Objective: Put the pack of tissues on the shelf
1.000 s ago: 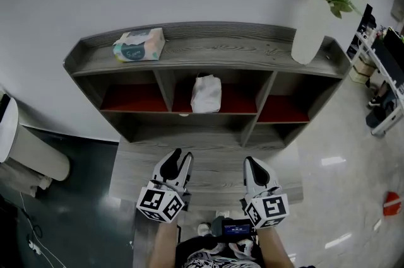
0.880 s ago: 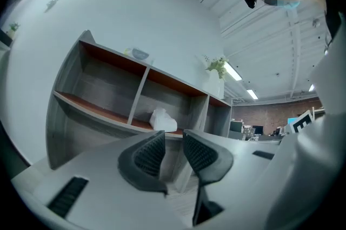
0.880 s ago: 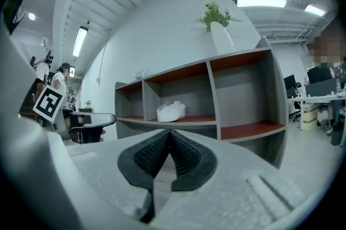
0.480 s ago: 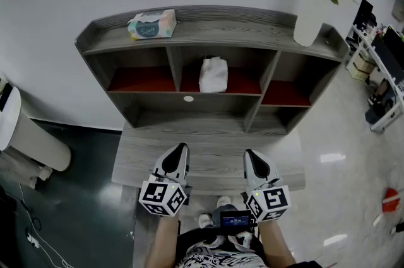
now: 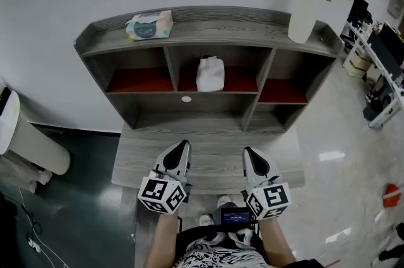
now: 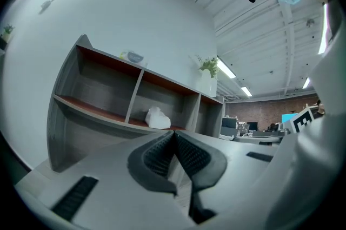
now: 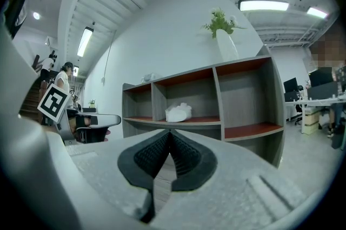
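The pack of tissues (image 5: 149,25), pale green and peach, lies on the top board of the grey wooden shelf (image 5: 208,35), toward its left end; the pack (image 6: 132,56) shows small in the left gripper view. A white crumpled object (image 5: 210,74) sits in the middle compartment. My left gripper (image 5: 182,147) is shut with nothing in it, low over the shelf's front ledge. My right gripper (image 5: 248,154) is also shut and empty, beside the left one. Both grippers are far from the tissues.
A white vase with green plants (image 5: 307,5) stands on the shelf top at the right end. A white appliance (image 5: 25,147) is at the left on the dark floor. Racks and clutter (image 5: 379,65) lie at the right.
The left gripper's jaws have closed from open to shut. The view has pulled back a little from the shelf, and both grippers sit slightly lower in the frame.
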Action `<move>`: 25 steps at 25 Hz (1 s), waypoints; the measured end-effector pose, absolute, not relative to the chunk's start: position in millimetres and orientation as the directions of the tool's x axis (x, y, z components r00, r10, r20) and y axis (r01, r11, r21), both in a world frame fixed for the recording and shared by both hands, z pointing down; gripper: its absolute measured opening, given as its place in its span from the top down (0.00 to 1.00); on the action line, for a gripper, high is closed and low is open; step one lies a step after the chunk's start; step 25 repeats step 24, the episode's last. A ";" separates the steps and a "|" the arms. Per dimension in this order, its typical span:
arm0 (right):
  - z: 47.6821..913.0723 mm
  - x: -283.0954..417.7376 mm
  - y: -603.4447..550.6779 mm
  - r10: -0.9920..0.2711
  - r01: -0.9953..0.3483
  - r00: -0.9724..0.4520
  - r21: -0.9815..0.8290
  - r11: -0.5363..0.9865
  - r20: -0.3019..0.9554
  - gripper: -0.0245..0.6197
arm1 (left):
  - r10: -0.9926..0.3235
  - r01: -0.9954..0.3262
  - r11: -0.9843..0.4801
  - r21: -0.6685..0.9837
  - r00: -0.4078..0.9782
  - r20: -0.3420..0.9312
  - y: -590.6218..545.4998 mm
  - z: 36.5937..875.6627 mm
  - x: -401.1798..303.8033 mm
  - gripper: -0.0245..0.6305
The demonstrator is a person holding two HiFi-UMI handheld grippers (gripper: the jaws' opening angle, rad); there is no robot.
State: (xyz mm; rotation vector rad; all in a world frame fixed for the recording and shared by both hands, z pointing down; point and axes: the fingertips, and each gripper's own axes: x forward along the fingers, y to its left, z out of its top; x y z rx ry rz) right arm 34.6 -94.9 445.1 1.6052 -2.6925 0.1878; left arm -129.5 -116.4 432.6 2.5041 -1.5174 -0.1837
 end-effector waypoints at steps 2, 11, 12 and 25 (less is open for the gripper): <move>444.3 34.0 -95.4 -0.876 -0.876 -0.478 -0.098 0.472 0.059 0.95 | -0.883 -0.859 -0.456 0.232 0.469 0.002 -118.1 432.0 -129.0 0.95; 442.8 38.8 -101.4 -0.888 -0.887 -0.456 -0.112 0.449 0.053 0.95 | -0.877 -0.851 -0.467 0.242 0.481 0.001 -125.4 429.6 -131.2 0.95; 442.8 38.3 -102.3 -0.888 -0.887 -0.456 -0.111 0.448 0.054 0.95 | -0.877 -0.851 -0.465 0.245 0.480 0.002 -126.2 430.1 -132.2 0.95; 445.0 31.2 -107.9 -0.887 -0.887 -0.458 -0.102 0.450 0.066 0.95 | -0.870 -0.833 -0.475 0.284 0.493 -0.009 -134.0 431.6 -138.9 0.95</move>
